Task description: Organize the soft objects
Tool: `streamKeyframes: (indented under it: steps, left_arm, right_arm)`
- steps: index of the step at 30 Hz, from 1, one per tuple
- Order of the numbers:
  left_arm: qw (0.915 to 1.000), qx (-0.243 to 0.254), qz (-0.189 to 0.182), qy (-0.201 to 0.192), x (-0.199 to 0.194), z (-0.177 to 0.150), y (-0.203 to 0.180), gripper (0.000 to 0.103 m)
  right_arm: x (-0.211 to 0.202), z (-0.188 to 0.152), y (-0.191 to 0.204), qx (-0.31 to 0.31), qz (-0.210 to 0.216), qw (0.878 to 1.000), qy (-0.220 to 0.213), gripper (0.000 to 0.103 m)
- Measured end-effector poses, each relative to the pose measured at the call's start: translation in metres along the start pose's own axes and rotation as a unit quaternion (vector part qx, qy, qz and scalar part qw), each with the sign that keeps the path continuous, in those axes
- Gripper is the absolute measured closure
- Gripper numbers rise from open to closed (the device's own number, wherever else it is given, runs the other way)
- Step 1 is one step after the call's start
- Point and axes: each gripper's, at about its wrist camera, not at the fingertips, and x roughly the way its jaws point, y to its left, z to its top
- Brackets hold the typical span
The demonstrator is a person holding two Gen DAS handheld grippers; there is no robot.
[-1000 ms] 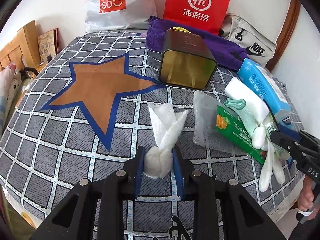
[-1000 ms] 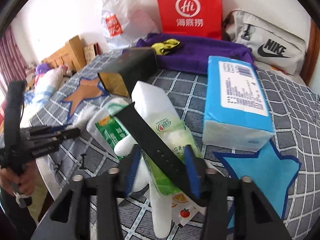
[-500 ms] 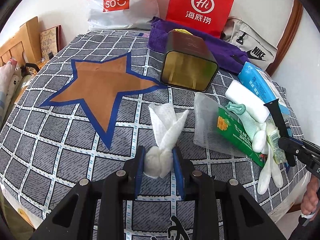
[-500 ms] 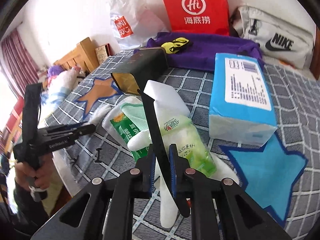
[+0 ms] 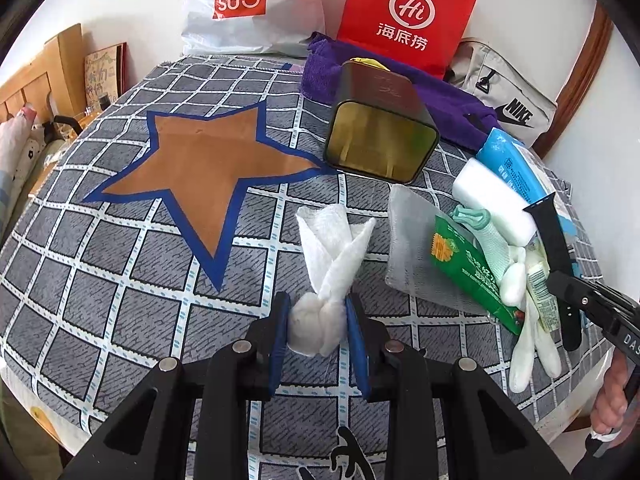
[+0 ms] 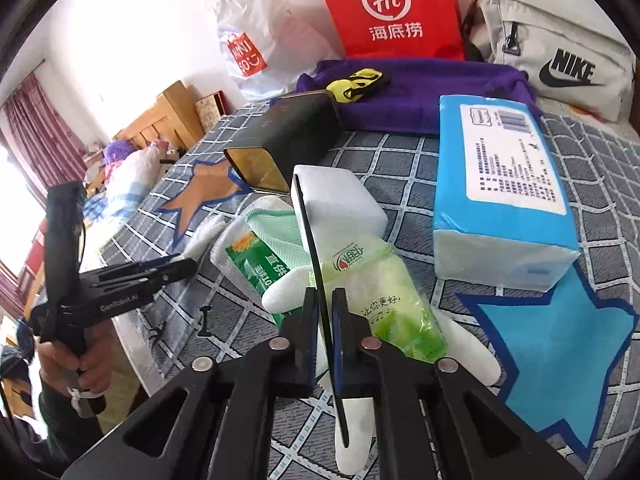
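Note:
My left gripper (image 5: 318,322) is shut on the knotted end of a white cloth (image 5: 334,252) that lies on the checked bedspread (image 5: 120,280). My right gripper (image 6: 325,308) is shut on a black strap (image 6: 310,240), held edge-on above a pile of soft items: a white sponge block (image 6: 340,200), a green packet (image 6: 256,264), a lime wipes pack (image 6: 384,304) and white gloves (image 6: 464,352). The strap also shows at the right of the left wrist view (image 5: 554,248). A dark tin (image 5: 380,132) lies on its side, open end toward me.
A blue tissue pack (image 6: 504,184) lies right of the pile. A purple towel (image 6: 420,84), red bag (image 6: 392,8), Miniso bag (image 5: 248,4) and Nike pouch (image 6: 560,56) line the wall. The bed edge runs along the near side.
My right gripper has closed on the black strap and turned it edge-on, lifting it slightly. My left gripper keeps its hold on the white cloth.

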Motion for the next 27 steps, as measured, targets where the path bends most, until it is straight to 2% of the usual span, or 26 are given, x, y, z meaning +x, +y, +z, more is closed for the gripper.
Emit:
streamKeyframes:
  steps: [4,10,12,16,18,21,27]
  left_arm:
    - [0.9999,-0.012,-0.009,0.003,-0.002,-0.002,0.004,0.077]
    - [0.9998,-0.017,-0.003,0.004,-0.003,-0.003,0.002,0.077]
    - [0.9999,-0.016,-0.001,0.004,-0.003,-0.004,0.0,0.077]
    - [0.9999,-0.012,0.005,0.004,-0.003,-0.004,-0.002,0.078]
    - [0.9999,-0.014,0.006,0.005,-0.005,-0.003,-0.002,0.078]
    - [0.9998,-0.014,0.009,0.004,-0.011,0.0,-0.003,0.078]
    - [0.9999,-0.004,0.016,-0.002,-0.029,0.013,-0.009,0.078]
  right_arm:
    - [-0.028,-0.002,0.003,0.004,0.015,0.999,-0.039,0.1]
    - [-0.064,-0.016,-0.008,0.007,-0.024,0.998,-0.064,0.1]
    - [-0.07,-0.025,-0.019,0.019,-0.045,0.997,-0.058,0.1]
    - [-0.066,-0.048,-0.043,0.032,-0.124,0.991,-0.03,0.1]
    - [-0.06,-0.057,-0.053,0.046,-0.141,0.989,-0.015,0.1]
    - [-0.049,-0.067,-0.067,0.06,-0.162,0.985,0.003,0.1]
    - [-0.044,-0.068,-0.074,0.073,-0.161,0.984,0.008,0.1]
